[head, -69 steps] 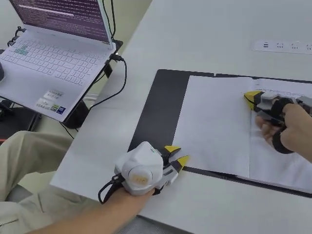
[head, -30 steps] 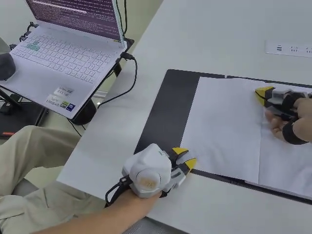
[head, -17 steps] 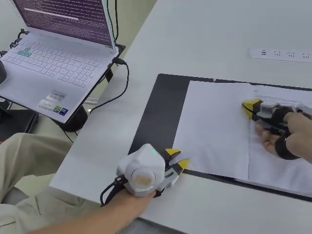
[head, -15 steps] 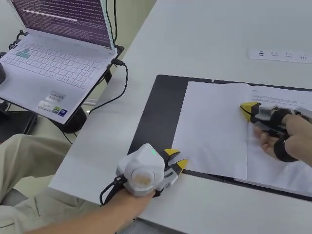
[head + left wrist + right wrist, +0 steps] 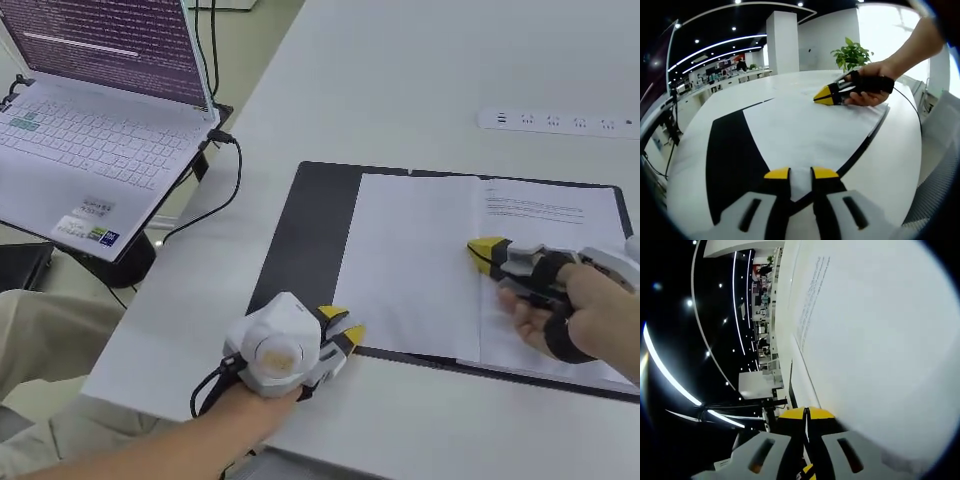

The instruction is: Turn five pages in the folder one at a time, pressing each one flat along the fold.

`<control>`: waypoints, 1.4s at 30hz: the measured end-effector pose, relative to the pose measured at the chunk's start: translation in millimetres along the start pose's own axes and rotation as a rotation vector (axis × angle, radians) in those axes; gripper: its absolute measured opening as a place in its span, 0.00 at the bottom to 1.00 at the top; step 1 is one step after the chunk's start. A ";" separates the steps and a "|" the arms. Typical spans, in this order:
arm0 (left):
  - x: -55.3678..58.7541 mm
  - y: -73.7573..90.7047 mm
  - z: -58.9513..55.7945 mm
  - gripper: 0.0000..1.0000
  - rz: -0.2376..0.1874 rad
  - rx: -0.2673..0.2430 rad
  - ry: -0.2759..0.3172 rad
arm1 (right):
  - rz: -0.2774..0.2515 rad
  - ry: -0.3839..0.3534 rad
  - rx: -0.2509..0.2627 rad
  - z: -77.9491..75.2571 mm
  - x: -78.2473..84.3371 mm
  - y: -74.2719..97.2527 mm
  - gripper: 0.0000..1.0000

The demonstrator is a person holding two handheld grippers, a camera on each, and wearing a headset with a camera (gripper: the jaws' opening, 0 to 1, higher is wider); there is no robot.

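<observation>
On the white table (image 5: pixel 420 70), there's plenty of bare room around the open black folder (image 5: pixel 300 240), flat near my edge. My right gripper (image 5: pixel 484 250) has its jaws closed and empty, on the fold. My left gripper (image 5: pixel 343 324) is barely apart, empty, at the folder's near edge.

Left gripper (image 5: pixel 343 322) held low, jaws slightly parted, right gripper (image 5: pixel 481 250) reaching leftward, jaws closed together
</observation>
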State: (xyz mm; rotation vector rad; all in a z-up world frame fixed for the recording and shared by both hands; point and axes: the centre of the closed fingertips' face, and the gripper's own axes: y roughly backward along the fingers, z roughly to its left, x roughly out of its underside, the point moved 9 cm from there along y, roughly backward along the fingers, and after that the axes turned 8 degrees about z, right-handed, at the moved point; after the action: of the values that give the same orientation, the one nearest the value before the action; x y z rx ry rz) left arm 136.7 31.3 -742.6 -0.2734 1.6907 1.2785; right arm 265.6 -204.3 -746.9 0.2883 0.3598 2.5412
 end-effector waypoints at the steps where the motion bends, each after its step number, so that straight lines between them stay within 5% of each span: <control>1: 0.0 0.0 0.0 0.14 0.000 0.000 -0.001 | 0.002 0.002 0.000 -0.8 2.7 1.4 0.00; 42: -0.7 0.9 -1.9 0.14 -0.004 -0.005 0.005 | 0.207 0.027 0.024 -40.1 96.9 62.0 0.00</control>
State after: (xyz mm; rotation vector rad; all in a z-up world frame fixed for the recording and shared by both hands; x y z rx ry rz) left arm 135.4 29.9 -741.5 -0.2836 1.6905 1.2805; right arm 144.0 -209.1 -752.7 0.3156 0.3887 2.7471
